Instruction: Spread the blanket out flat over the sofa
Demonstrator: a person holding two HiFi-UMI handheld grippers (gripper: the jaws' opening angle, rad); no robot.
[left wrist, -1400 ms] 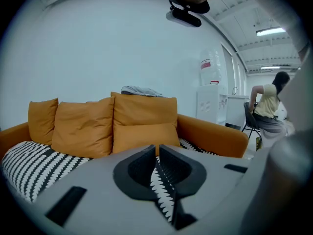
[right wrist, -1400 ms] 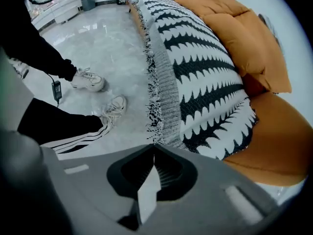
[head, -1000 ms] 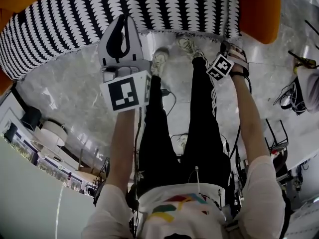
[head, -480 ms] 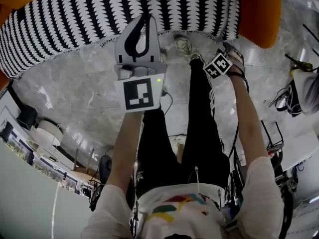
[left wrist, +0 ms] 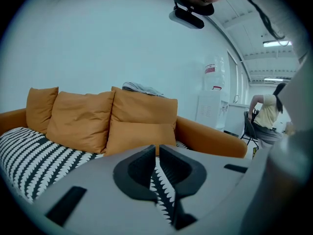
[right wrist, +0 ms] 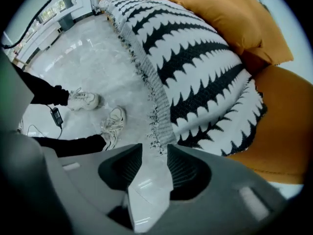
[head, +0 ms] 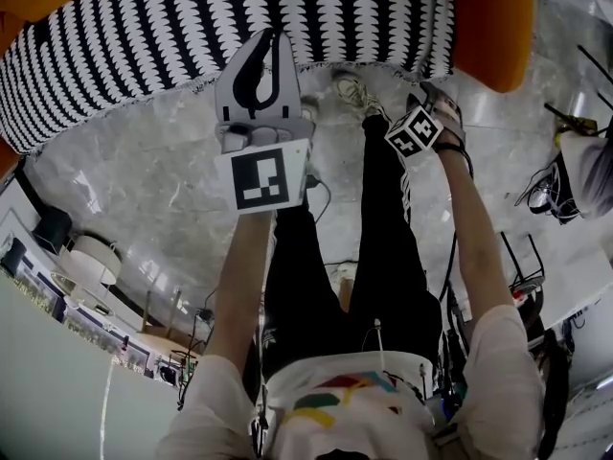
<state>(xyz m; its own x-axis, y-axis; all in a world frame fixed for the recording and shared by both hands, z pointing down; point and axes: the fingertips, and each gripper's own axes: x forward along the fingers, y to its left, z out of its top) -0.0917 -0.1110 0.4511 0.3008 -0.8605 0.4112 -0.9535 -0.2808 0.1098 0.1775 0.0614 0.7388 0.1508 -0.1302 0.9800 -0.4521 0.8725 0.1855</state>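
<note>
Blanket (head: 192,27), black-white zigzag one, lying across seat of orange sofa (head: 498,27), fringed edge (right wrist: 155,106) hanging over front toward marble floor (head: 144,190). Looks pretty flat from here, runs right up to armrest. Right tool (right wrist: 154,150) aimed down just off that fringe. Its jaws have just been opening and now stand wide, nothing between them but floor. My guess: corner tug finished. Left tool (left wrist: 156,148) pinched narrow, empty, pointing over seat at cushions (left wrist: 83,121), probably just parked out of way.
</note>
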